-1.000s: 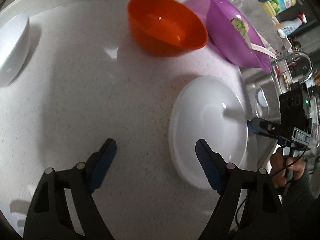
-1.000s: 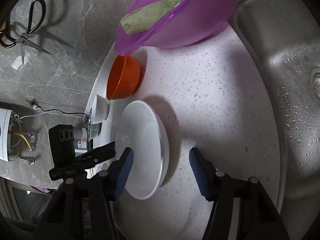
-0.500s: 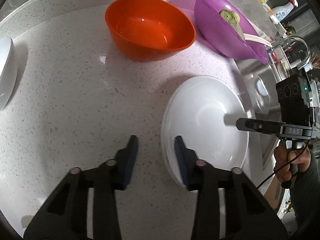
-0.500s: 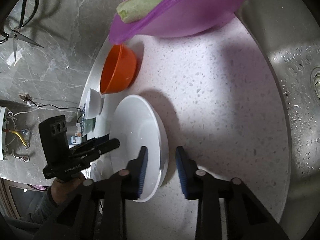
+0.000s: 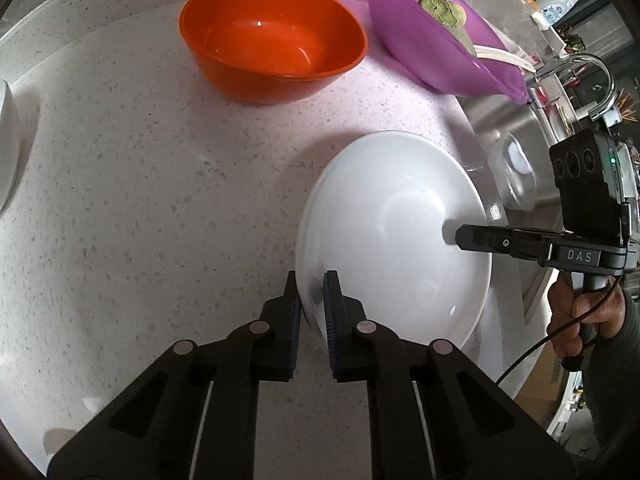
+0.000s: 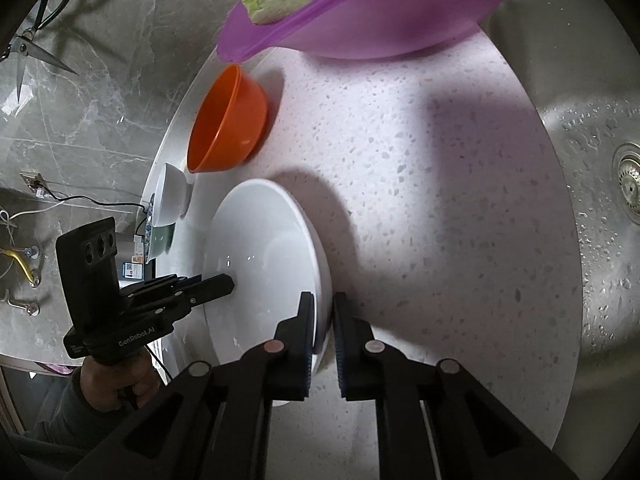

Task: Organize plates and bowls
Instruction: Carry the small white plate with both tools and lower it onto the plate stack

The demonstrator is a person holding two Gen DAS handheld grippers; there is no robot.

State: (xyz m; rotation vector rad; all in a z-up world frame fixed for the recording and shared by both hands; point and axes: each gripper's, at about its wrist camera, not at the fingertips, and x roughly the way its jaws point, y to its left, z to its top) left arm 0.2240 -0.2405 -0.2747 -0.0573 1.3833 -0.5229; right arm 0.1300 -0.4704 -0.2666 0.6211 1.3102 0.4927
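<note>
Both grippers clamp the same white plate point(image 5: 394, 232), which lies on the table point(image 5: 140, 200) beside the sink point(image 6: 580, 160). The left gripper point(image 5: 311, 312) has its fingers point(image 5: 332, 312) pinched on the near rim, and the right gripper point(image 6: 322, 320) bites the opposite rim, probably so the wide, shallow plate can be lifted level from two sides (one grip alone would likely let it tip). The plate looks empty. Behind it sits an orange bowl point(image 5: 272, 40), empty too, and a purple bowl point(image 5: 436, 40) holding a green vegetable piece point(image 5: 442, 6). Small white bowls point(image 6: 172, 196) wait at the table's far edge.
</note>
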